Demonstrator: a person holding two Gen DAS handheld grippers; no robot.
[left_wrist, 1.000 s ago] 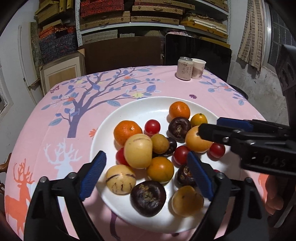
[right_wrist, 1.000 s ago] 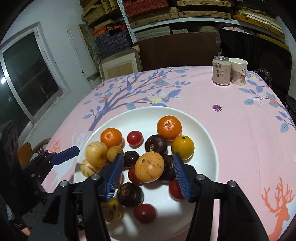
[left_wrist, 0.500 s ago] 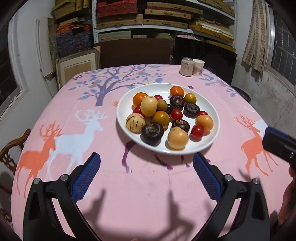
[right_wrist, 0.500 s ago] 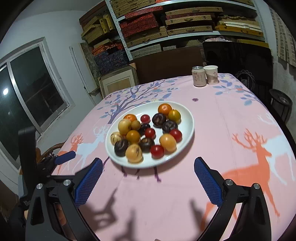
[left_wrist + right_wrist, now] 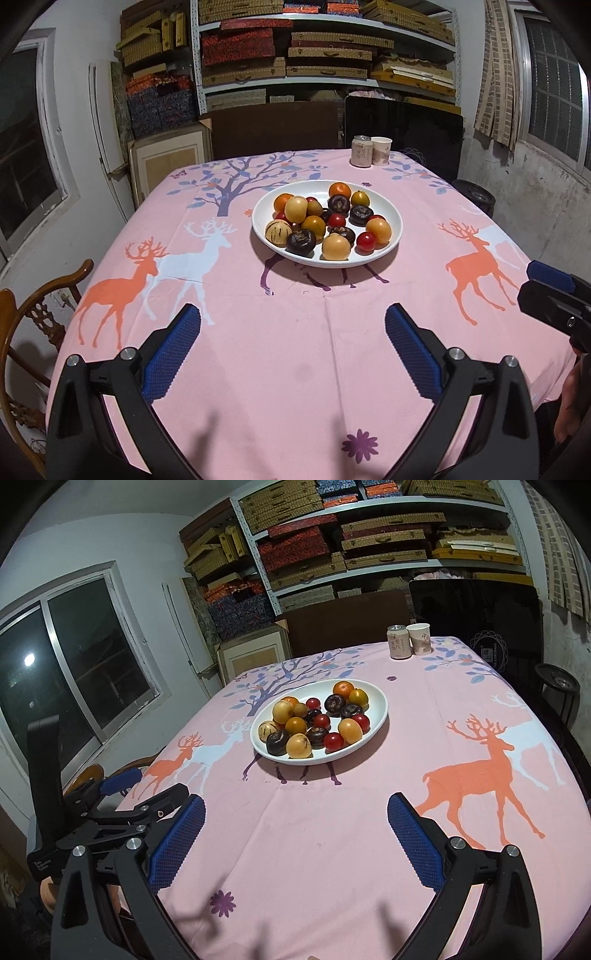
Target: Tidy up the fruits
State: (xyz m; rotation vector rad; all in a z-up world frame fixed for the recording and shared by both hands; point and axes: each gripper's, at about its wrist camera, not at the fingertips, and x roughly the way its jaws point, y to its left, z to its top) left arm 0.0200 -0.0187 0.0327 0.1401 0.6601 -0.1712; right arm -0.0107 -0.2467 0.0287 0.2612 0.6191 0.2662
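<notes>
Both grabbers, the left gripper [image 5: 293,317] and the right gripper [image 5: 295,808], gape wide and hold nothing. The fruits [image 5: 327,221] sit piled on the white plate [image 5: 391,236] mid-table. Only the left view shows a wooden chair [image 5: 22,306] (bottom corner). Both grabbers have pulled far back from the plate.
</notes>
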